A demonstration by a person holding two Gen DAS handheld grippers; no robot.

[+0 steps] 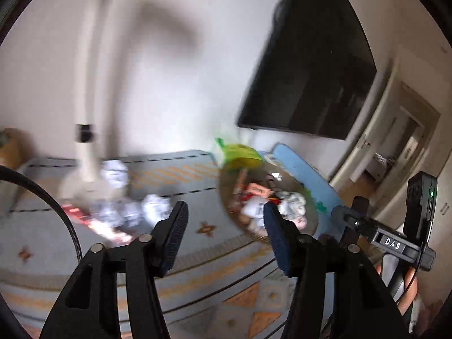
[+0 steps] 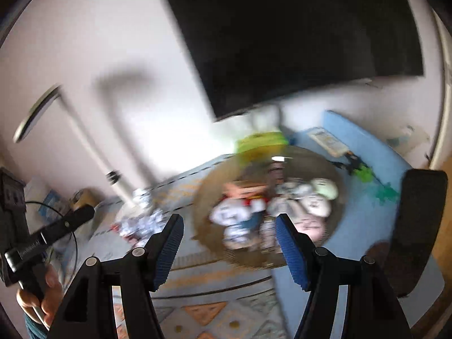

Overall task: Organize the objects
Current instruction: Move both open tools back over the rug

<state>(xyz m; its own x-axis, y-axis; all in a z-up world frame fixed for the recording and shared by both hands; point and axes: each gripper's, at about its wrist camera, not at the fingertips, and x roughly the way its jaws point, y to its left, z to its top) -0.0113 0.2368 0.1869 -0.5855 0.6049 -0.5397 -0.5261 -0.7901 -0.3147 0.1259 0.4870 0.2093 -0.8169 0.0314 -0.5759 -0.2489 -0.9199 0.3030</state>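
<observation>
Both views are motion-blurred. A round brown basket [image 1: 310, 220] [image 2: 209, 206] sits on a patterned rug [image 1: 197, 240] [image 2: 197, 282] and holds several soft toys [image 1: 257, 206] [image 2: 240, 220]. Loose white and blue toys [image 1: 132, 206] [image 2: 141, 220] lie on the rug left of the basket. My left gripper [image 1: 226, 220] is open and empty, held above the rug between the loose toys and the basket. My right gripper [image 2: 228, 226] is open and empty, in front of the basket. The right gripper's body shows in the left wrist view [image 1: 395, 243].
A black TV [image 1: 310, 70] [image 2: 296, 34] hangs on the white wall. A blue mat [image 1: 305, 169] [image 2: 367, 197] with small green and black items lies right of the basket. A green object [image 1: 240, 152] [image 2: 260, 139] sits behind the basket. A doorway [image 1: 395, 147] is at the right.
</observation>
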